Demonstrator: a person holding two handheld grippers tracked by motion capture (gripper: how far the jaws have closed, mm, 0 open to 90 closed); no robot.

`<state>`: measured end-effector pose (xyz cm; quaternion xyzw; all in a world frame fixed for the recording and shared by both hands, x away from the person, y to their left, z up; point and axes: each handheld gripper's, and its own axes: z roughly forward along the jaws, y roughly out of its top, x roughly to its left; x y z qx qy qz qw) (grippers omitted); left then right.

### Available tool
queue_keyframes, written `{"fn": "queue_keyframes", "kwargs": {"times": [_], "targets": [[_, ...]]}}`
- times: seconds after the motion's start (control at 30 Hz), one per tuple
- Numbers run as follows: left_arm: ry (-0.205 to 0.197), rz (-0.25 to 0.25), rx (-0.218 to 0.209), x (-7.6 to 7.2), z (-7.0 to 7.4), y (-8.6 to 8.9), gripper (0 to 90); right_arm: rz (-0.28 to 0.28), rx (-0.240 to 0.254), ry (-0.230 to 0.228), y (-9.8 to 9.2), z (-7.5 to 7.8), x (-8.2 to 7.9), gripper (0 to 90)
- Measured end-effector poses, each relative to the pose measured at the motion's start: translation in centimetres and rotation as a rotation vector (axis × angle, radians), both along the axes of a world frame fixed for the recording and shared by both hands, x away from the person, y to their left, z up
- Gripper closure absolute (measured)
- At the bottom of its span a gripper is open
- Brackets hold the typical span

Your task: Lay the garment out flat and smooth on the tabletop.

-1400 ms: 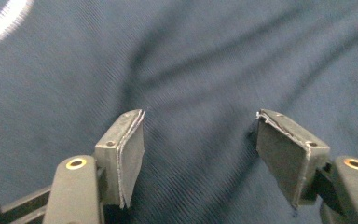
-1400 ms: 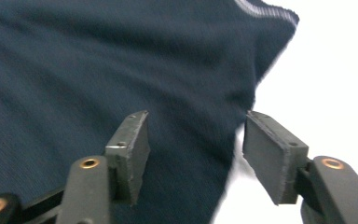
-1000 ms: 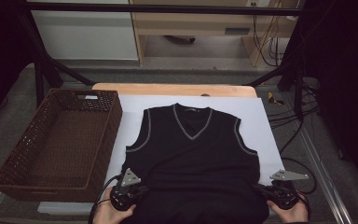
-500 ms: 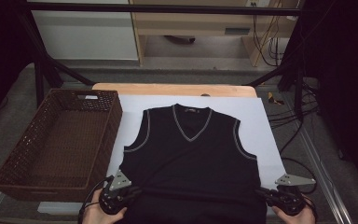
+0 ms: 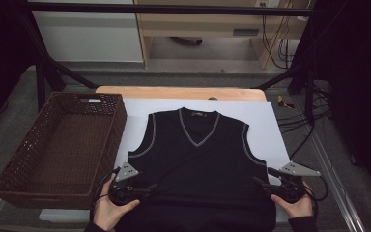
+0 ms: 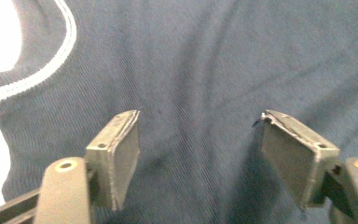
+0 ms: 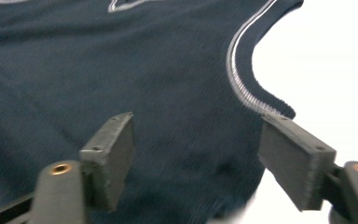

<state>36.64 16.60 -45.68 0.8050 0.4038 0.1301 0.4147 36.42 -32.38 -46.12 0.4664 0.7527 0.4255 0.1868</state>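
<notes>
One dark vest (image 5: 200, 169) with pale trim lay flat at the centre of the white bench (image 5: 270, 121), and one empty wicker basket (image 5: 24, 179) stood at the left. Two grippers worked low in the frame: the left gripper (image 5: 149, 186) and the right gripper (image 5: 258, 182) had just been opening, jaws wide, nothing clamped. The neck label was unreadable.

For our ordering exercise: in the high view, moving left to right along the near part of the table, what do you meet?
Brown woven wicker basket → left gripper → black knitted sleeveless vest with grey trim → right gripper.
</notes>
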Motion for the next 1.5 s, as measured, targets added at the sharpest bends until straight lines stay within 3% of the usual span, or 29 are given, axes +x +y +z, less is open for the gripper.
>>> {"fn": "queue_keyframes", "kwargs": {"times": [0.2, 0.5, 0.63, 0.73, 1.03, 1.5], "targets": [[-0.022, -0.008, -0.020, 1.0, 0.5, -0.4, 12.8, -0.011, 0.029, -0.005, 0.2, -0.1, 1.4, 16.2], [-0.001, -0.015, -0.040, 2.9, 0.6, -0.9, 5.0, -0.004, 0.039, -0.008, 0.3, -0.4, 2.0, 10.6], [0.001, -0.007, -0.051, 3.5, 0.9, -1.1, 3.2, 0.000, 0.044, -0.002, 0.2, -0.6, 1.9, 8.7], [-0.017, 0.003, -0.022, 3.9, 1.1, -1.3, 2.7, -0.003, 0.047, -0.004, 0.2, -0.7, 1.9, 7.7], [-0.039, 0.006, -0.035, 5.2, 1.7, -1.6, 2.7, 0.007, 0.047, 0.006, 0.3, -0.7, 1.9, 5.1], [-0.032, 0.052, -0.057, 8.7, 2.6, -1.8, 2.8, 0.000, 0.054, 0.000, 0.4, -0.4, 1.7, 3.6]]}}
